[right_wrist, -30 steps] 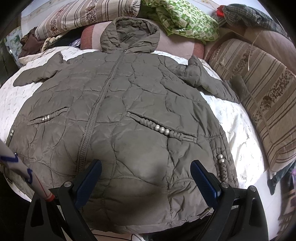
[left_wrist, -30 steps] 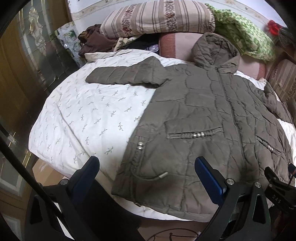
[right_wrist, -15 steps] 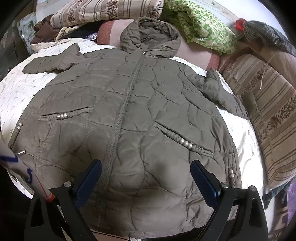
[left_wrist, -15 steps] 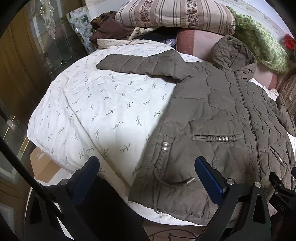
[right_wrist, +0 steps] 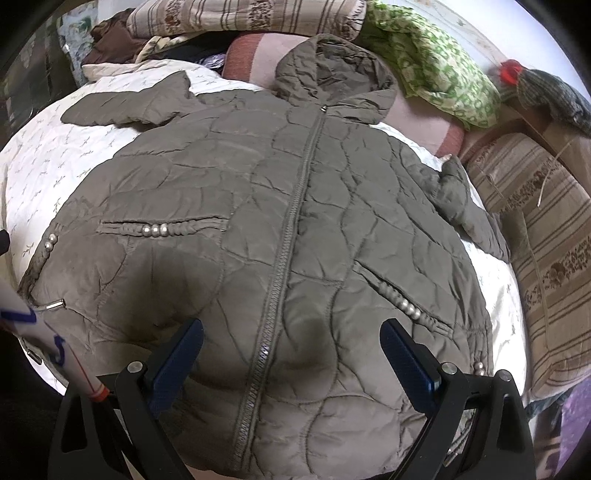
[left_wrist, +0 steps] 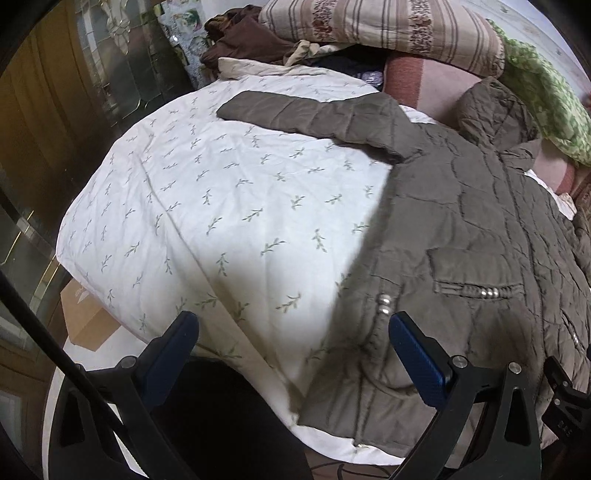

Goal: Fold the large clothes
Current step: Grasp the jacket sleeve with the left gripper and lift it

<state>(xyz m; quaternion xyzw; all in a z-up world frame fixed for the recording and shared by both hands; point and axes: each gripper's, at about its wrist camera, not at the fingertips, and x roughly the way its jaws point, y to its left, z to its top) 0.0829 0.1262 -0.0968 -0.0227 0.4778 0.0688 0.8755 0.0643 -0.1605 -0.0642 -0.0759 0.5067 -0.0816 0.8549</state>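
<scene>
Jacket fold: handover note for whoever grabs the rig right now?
Left claw: open, empty, near the jacket's bottom left corner at the bed's edge.
Right claw: open, empty, over the lower front by the zipper.
Jacket: flat on the bed, front up, zipped, hood toward the pillows. Left sleeve stretched out across the sheet; right sleeve lies toward the striped cushion.
Done: spread out only.
Left: every fold. Probably bring the sleeves in first, then fold the body.

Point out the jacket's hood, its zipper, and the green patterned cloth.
hood (right_wrist: 332, 66), right wrist view, on its quilted top.
zipper (right_wrist: 291, 229), right wrist view, halfway down.
green patterned cloth (right_wrist: 436, 62), right wrist view, its middle.
</scene>
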